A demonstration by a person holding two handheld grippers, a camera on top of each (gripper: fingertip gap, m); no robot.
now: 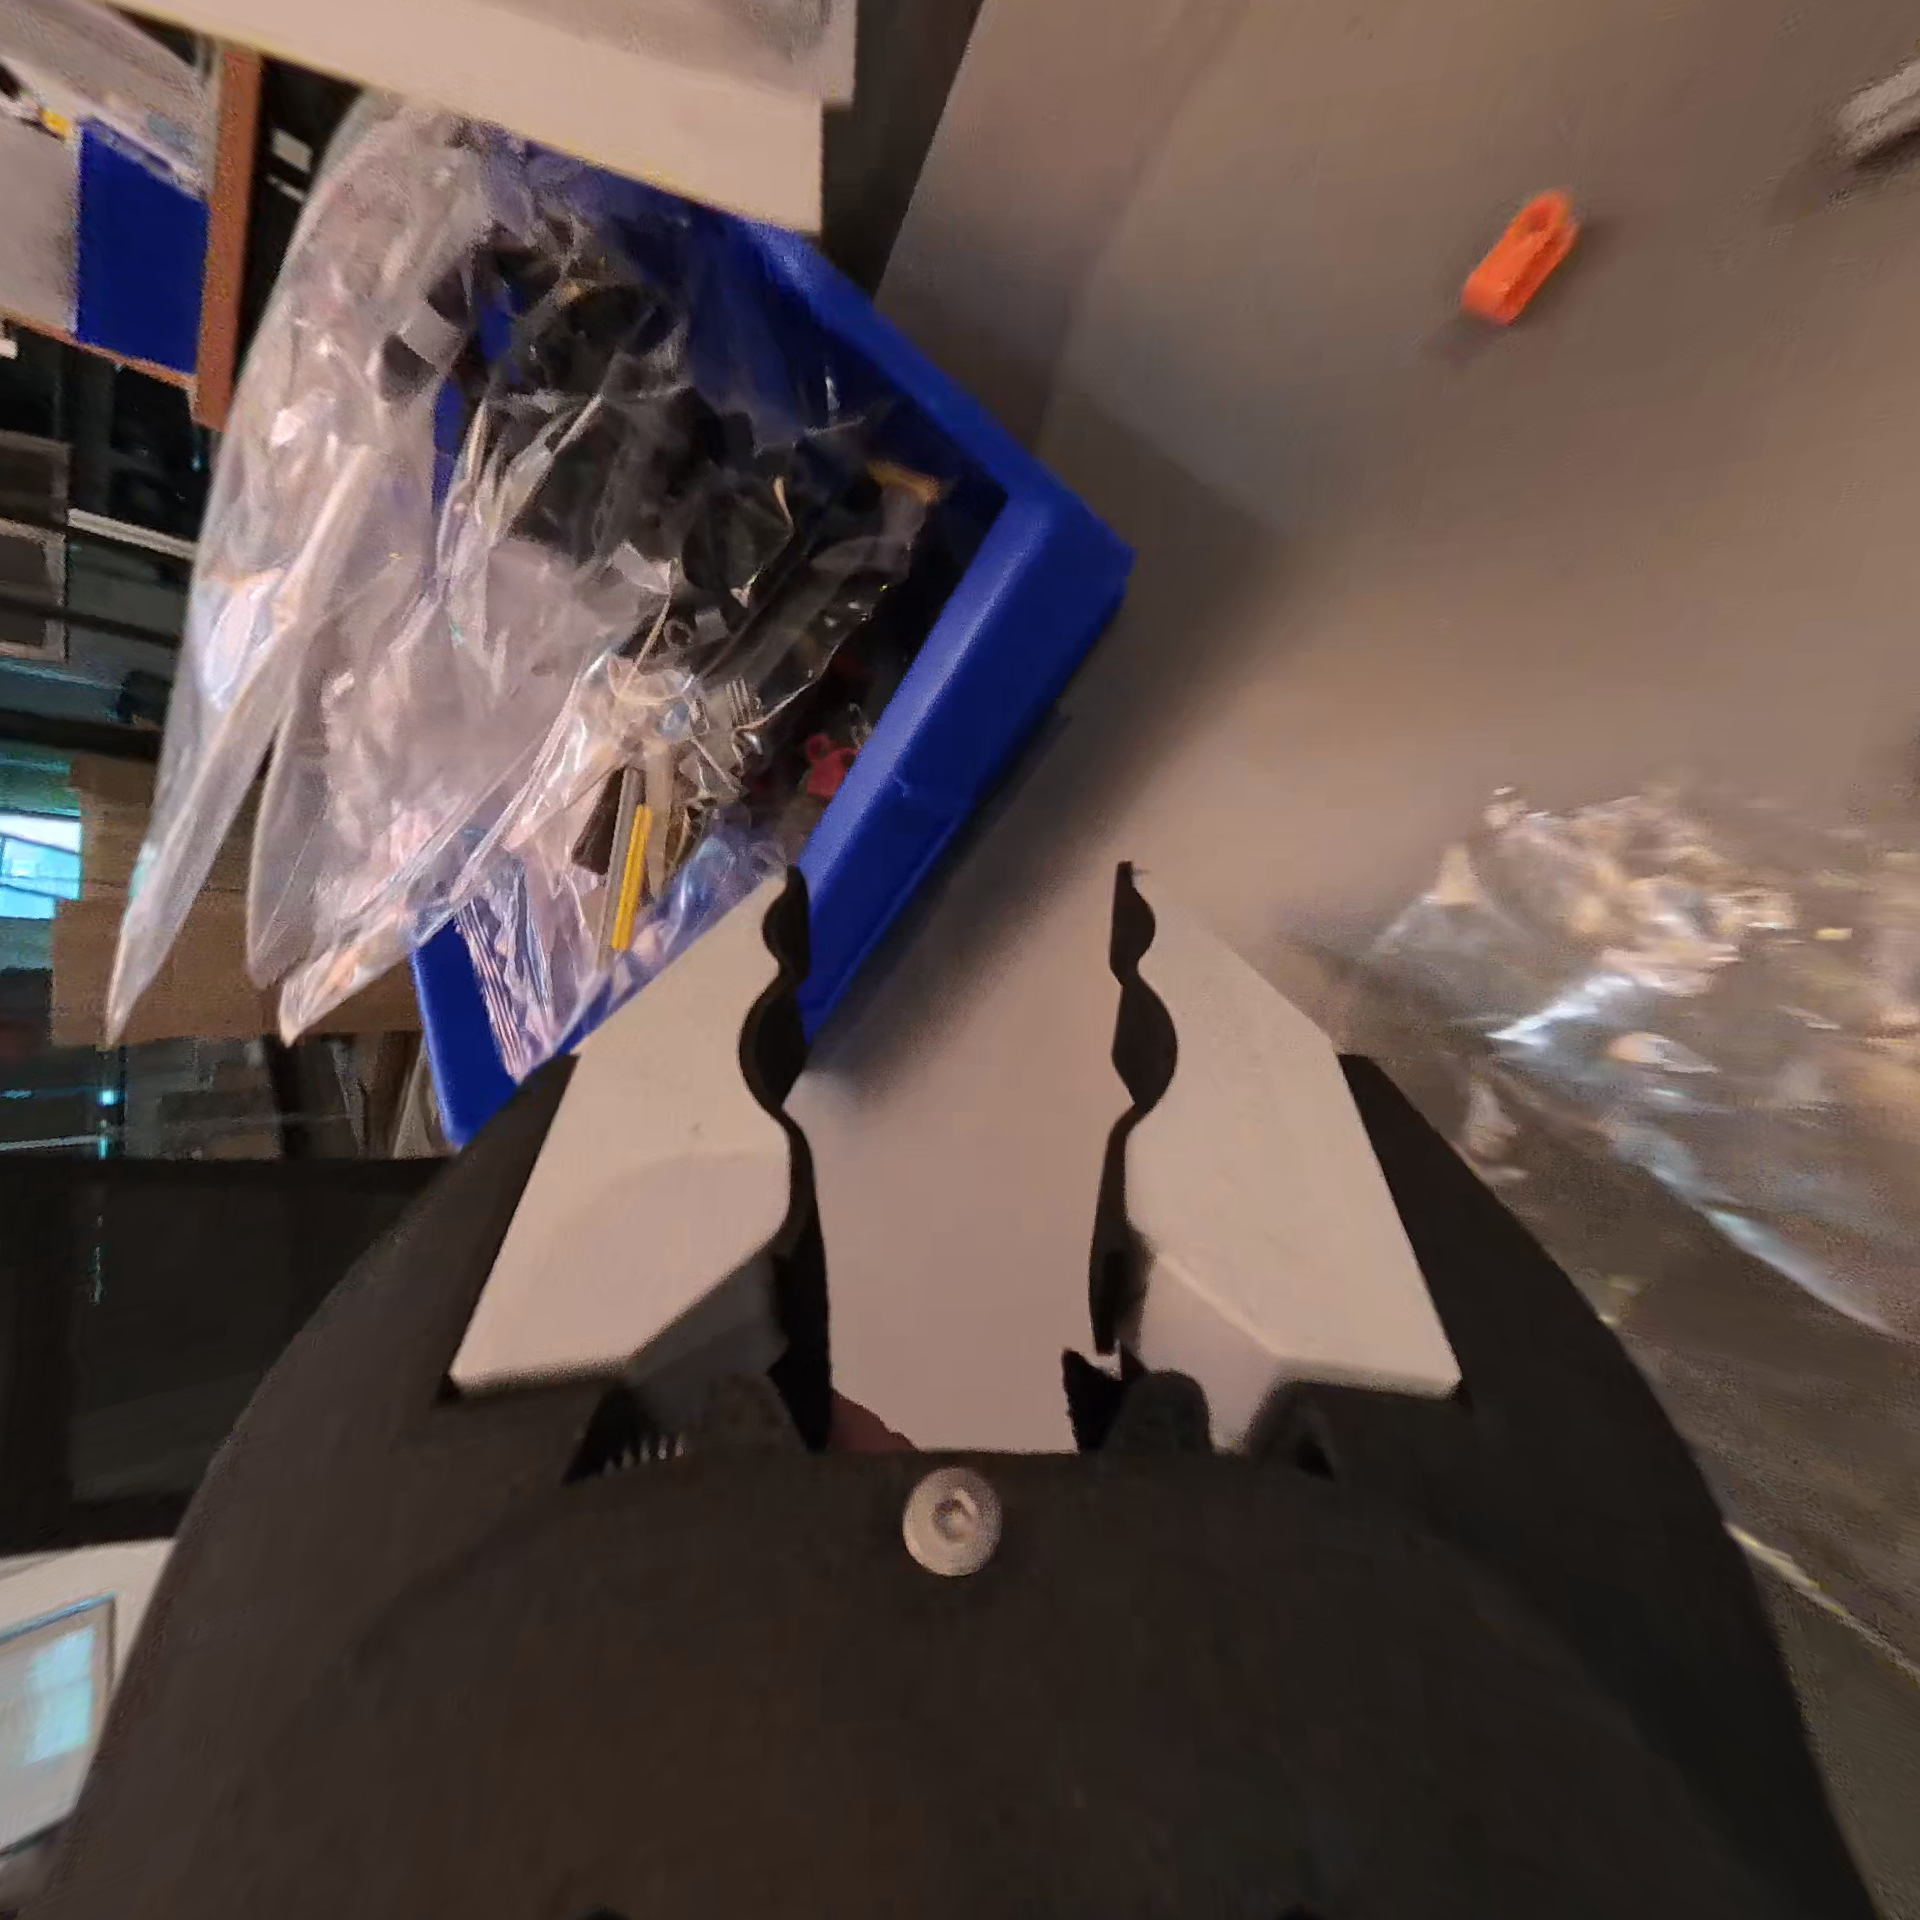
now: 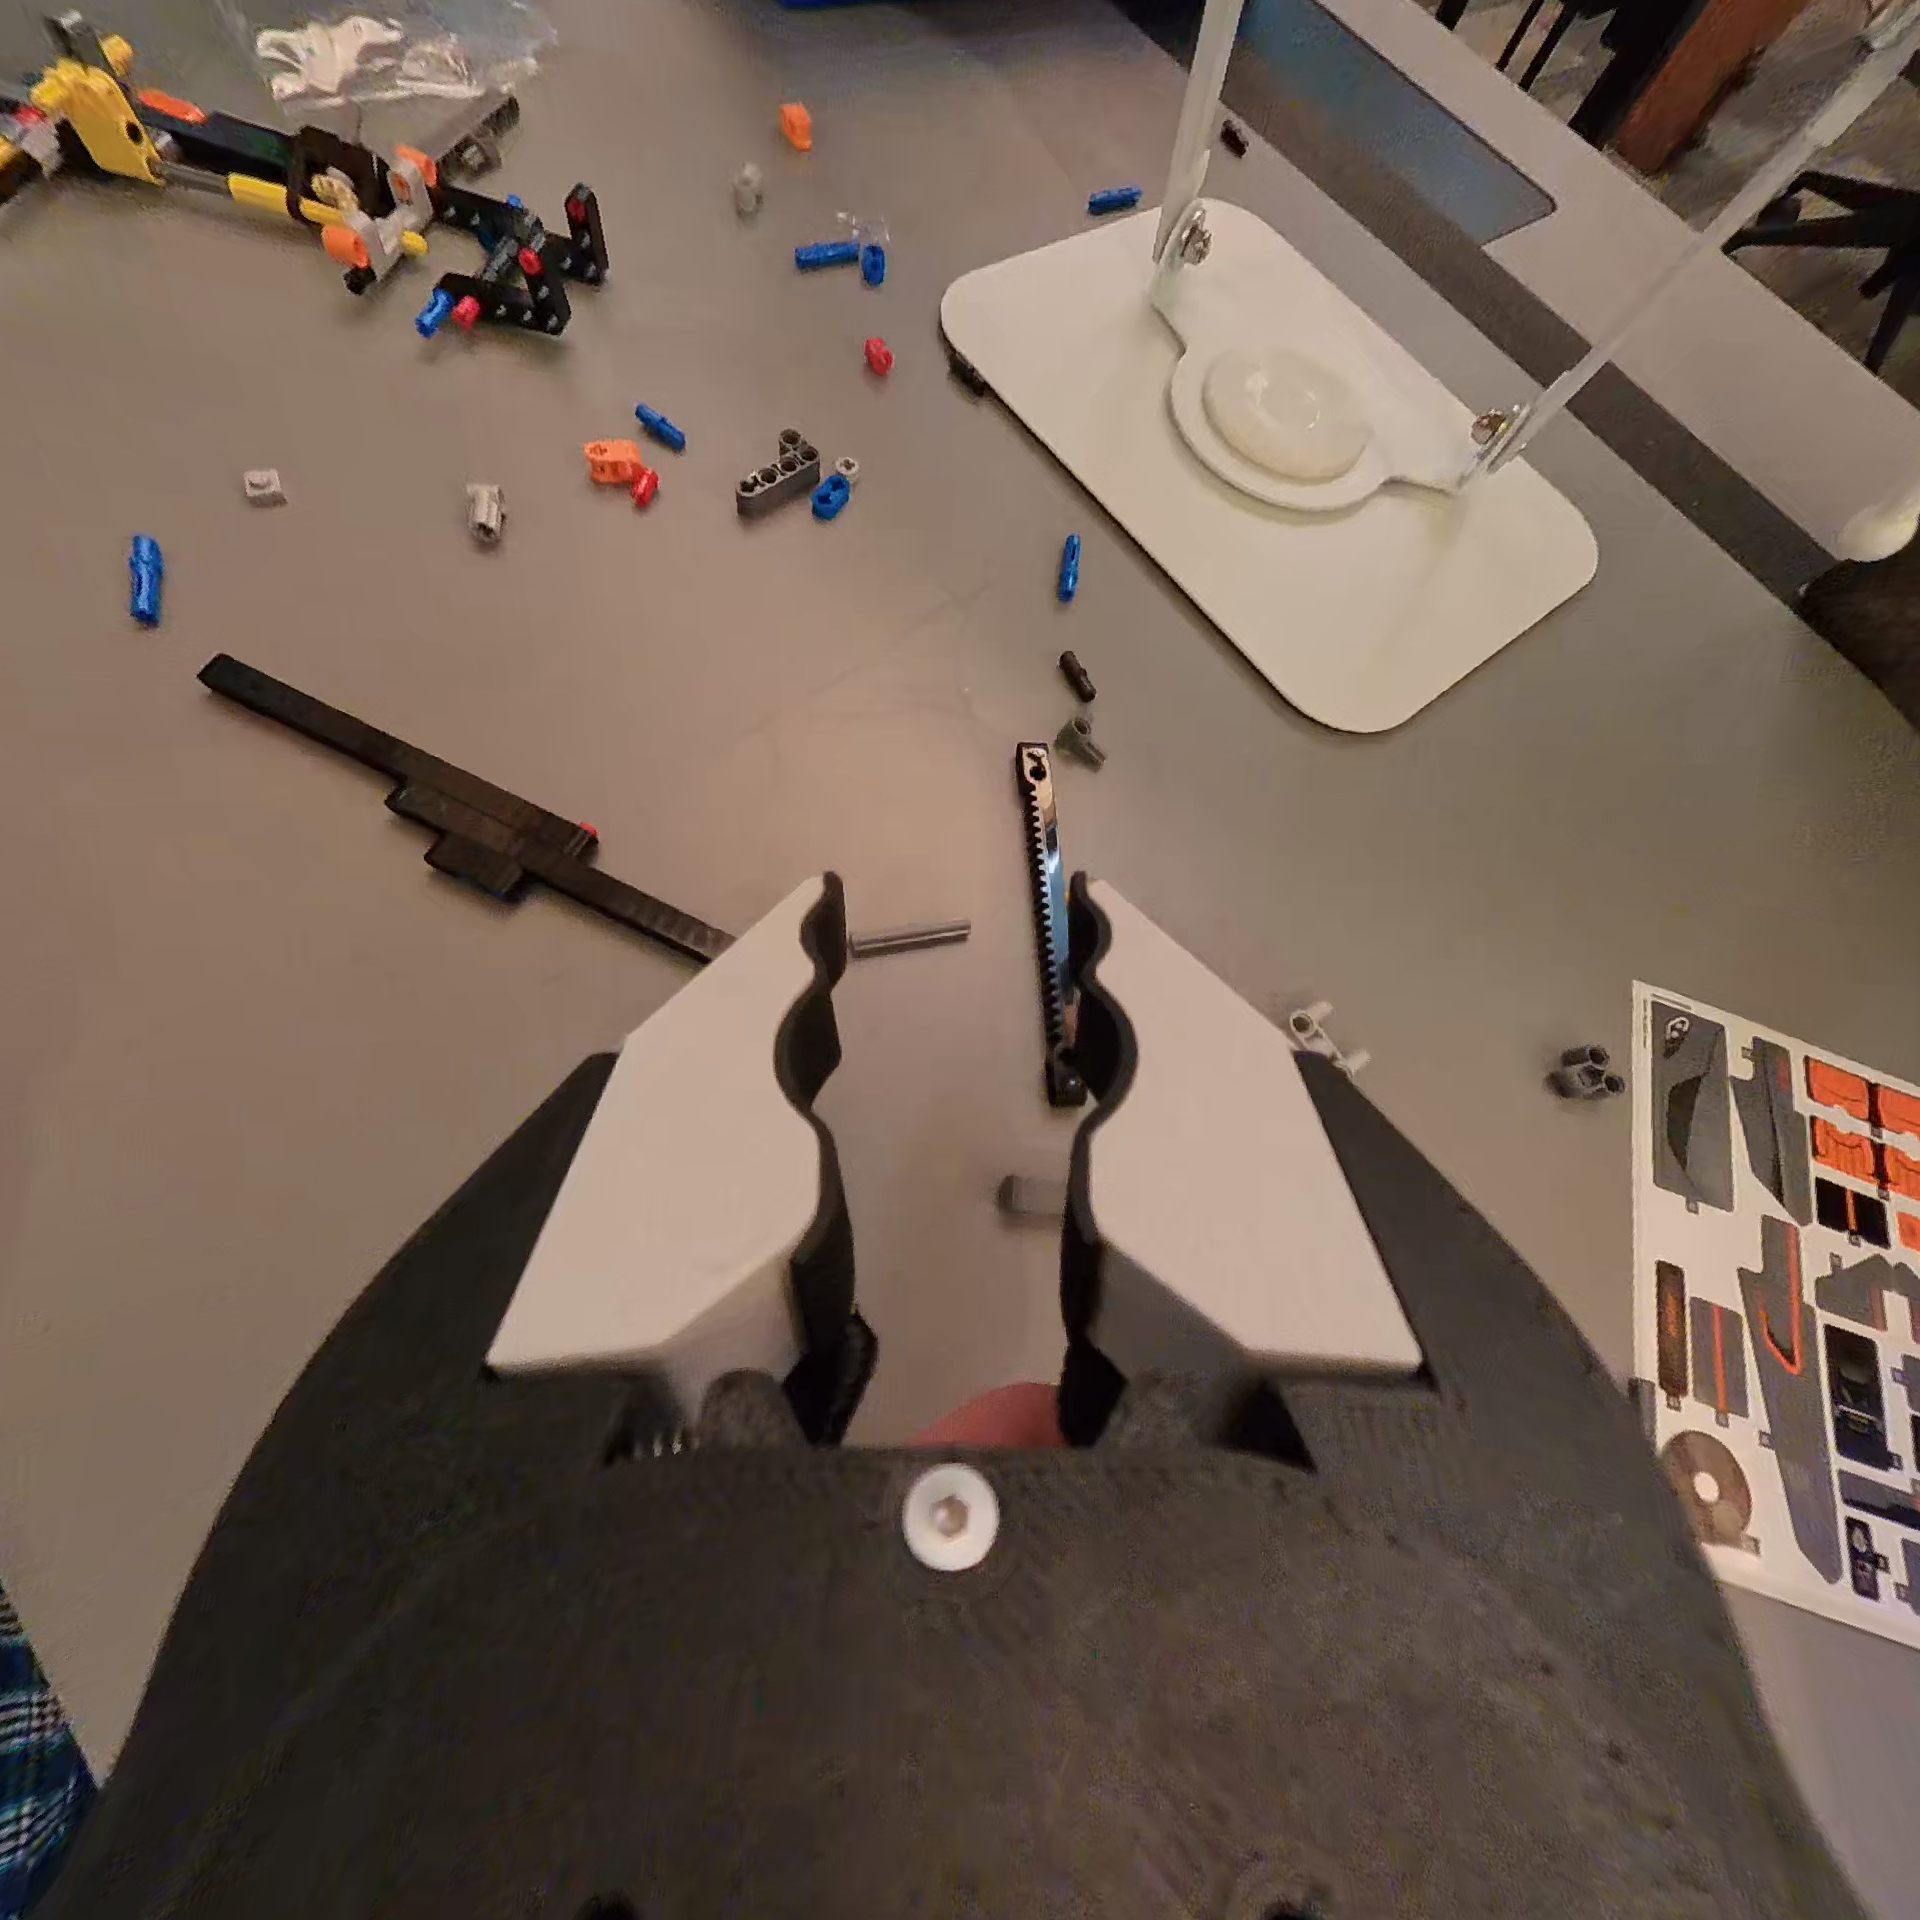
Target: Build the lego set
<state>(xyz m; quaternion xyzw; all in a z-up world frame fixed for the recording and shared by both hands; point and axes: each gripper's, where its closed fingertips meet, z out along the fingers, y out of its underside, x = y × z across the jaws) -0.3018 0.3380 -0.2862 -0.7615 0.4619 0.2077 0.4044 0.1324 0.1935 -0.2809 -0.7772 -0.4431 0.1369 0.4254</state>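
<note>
My right gripper [image 2: 954, 894] is open and empty above the grey table. A short grey axle [image 2: 910, 937] lies between its fingertips. A black toothed rack [image 2: 1043, 914] lies beside its right finger. A long black beam assembly [image 2: 457, 805] lies to the left. A partly built yellow, black and orange model [image 2: 312, 197] sits at the far left. Small blue, red, orange and grey pins are scattered between. My left gripper [image 1: 961, 883] is open and empty, next to a blue bin [image 1: 956, 665] holding clear bags of parts [image 1: 499, 582]. An orange piece [image 1: 1519, 255] lies beyond.
A white lamp base [image 2: 1351, 582] stands at the right of the table. A sticker sheet [image 2: 1777, 1299] lies at the right edge. A small grey piece [image 2: 1027, 1195] lies between the right fingers. A crumpled clear bag [image 1: 1621, 997] lies right of the left gripper, blurred. Some 45 centimetres of space lies between my two pairs of fingers. Measured from the fingertips, the orange piece [image 1: 1519, 255] is 12 centimetres or so from the left gripper and 35 centimetres from the right. It is also in sight in the right wrist view [image 2: 796, 117].
</note>
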